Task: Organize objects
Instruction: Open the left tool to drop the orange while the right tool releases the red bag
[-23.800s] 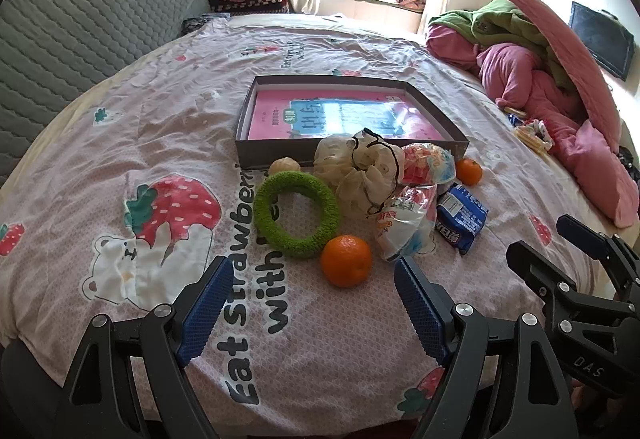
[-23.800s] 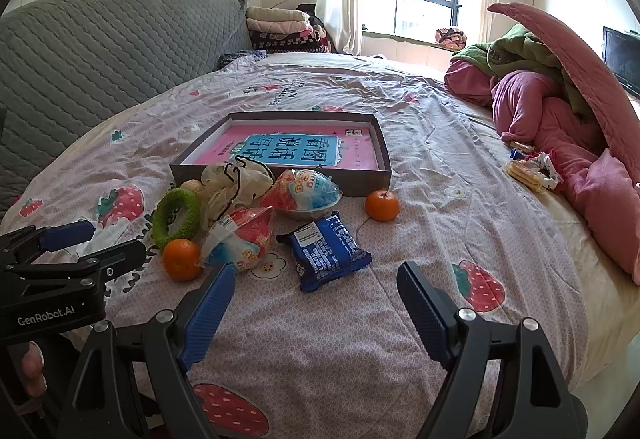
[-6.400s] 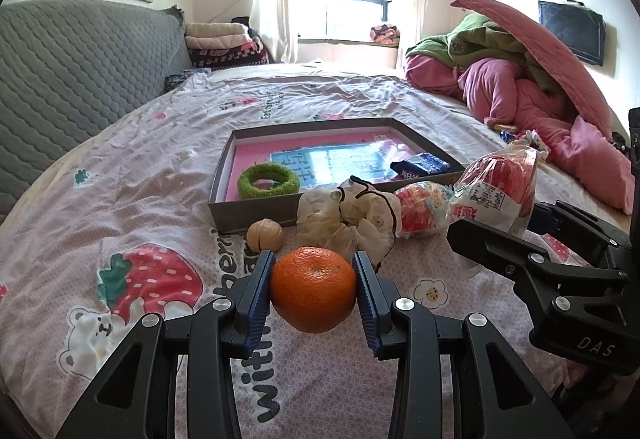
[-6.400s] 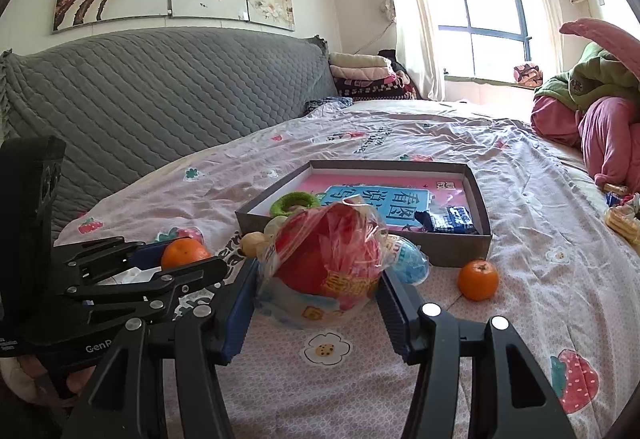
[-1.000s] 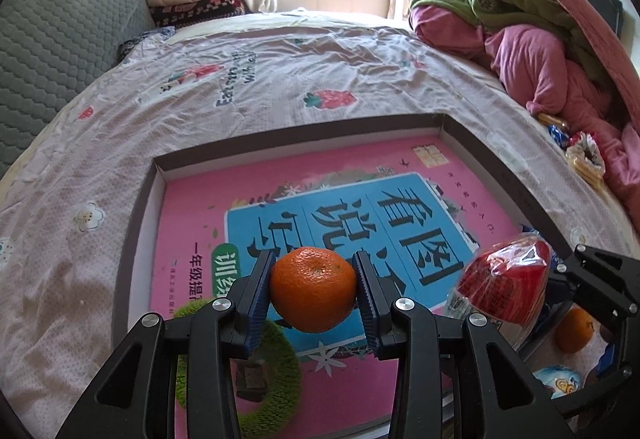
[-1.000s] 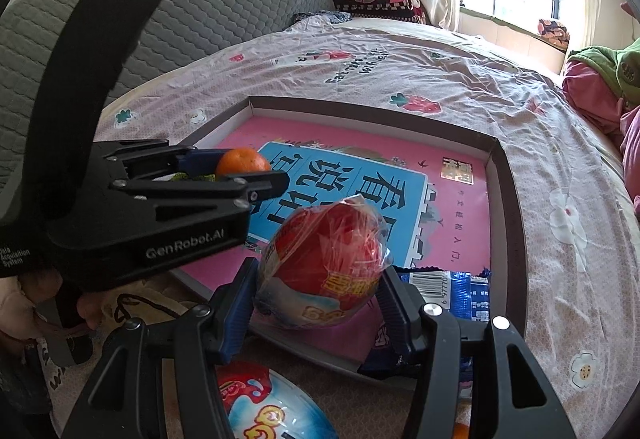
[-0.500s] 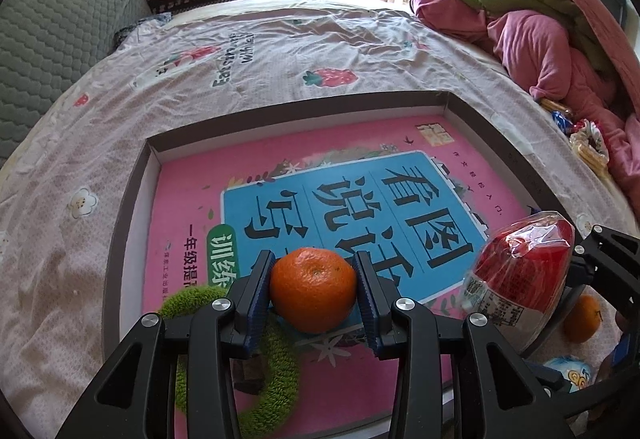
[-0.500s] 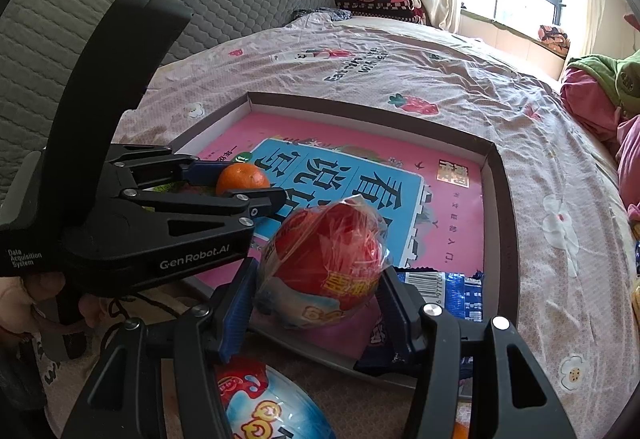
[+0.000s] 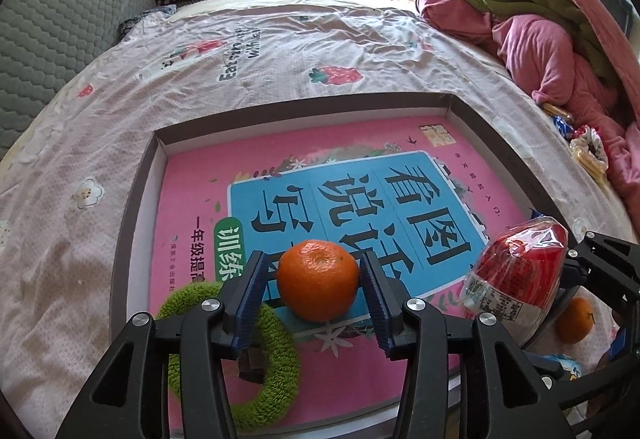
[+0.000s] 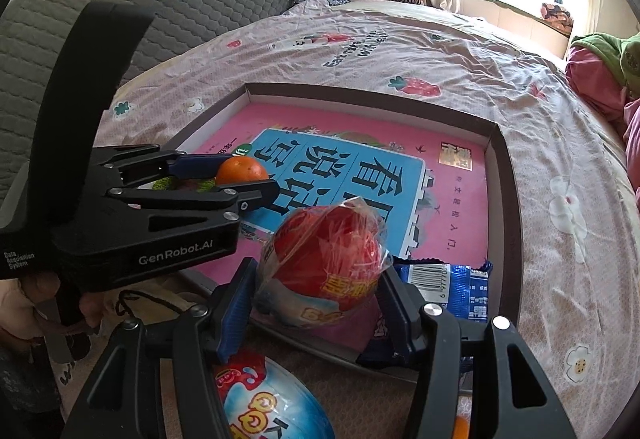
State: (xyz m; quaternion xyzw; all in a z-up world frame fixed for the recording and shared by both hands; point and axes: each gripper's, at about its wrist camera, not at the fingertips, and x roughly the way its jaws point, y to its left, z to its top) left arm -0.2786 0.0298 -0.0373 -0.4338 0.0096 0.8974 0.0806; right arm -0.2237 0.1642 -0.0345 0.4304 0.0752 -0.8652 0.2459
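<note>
My left gripper (image 9: 316, 291) is over the shallow box (image 9: 132, 195) with the pink and blue book (image 9: 360, 199). An orange (image 9: 318, 281) sits between its fingers, which have parted a little from it; it looks to rest on the book. A green ring (image 9: 276, 371) lies in the box's near left corner. My right gripper (image 10: 316, 299) is shut on a red toy egg in clear wrap (image 10: 328, 259), held over the box's near edge. A blue snack packet (image 10: 452, 287) lies in the box's near right corner.
A blue and red toy egg (image 10: 268, 407) and a second orange (image 9: 574, 319) lie on the bedsheet outside the box. A cream drawstring bag (image 10: 160, 299) lies by the box's near left. Pink and green bedding (image 9: 540, 39) is piled at the right.
The left gripper's fingers have opened slightly off the orange, which now sits low on the book. The right gripper has moved a little further over the box with the red egg.
</note>
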